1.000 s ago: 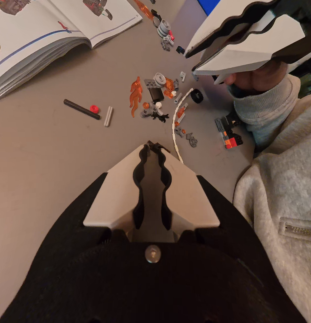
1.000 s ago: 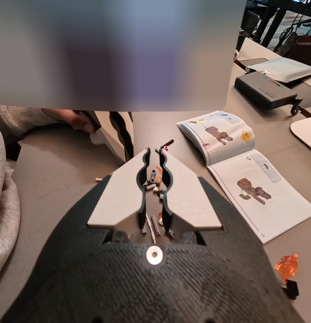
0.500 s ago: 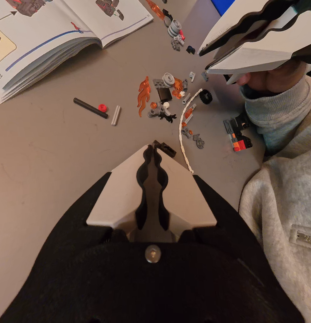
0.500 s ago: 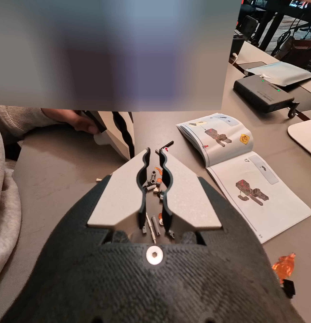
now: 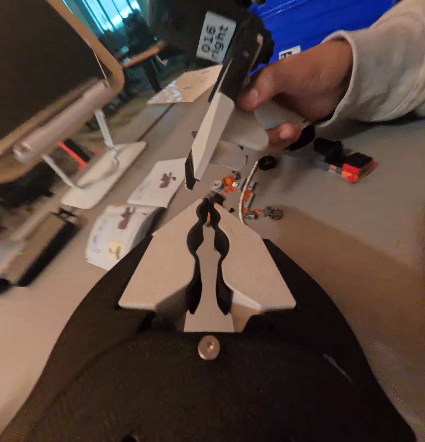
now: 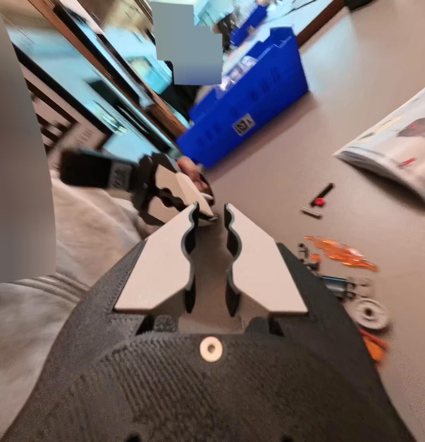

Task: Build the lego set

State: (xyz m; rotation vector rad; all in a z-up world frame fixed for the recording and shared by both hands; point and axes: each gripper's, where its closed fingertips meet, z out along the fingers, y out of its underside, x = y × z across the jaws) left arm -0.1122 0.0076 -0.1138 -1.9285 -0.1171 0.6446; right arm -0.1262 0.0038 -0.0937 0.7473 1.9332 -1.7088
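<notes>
Dark and small, a lego piece is sitting pinched at the very tips of the left gripper, whose jaws are drawn nearly together around it above the grey table. The right gripper is hanging with its jaws clearly apart and nothing between them; in the left wrist view it is pointing steeply down at the loose parts, a hand in a pale sleeve wrapping its handle. A blue bin is standing farther back on the table; its contents cannot be made out. Just beyond the left gripper's tips, orange and grey pieces are lying scattered beside a white chain, with a partly built red and black model lying off to the right. An open instruction booklet is lying to the left, near a lamp base.
</notes>
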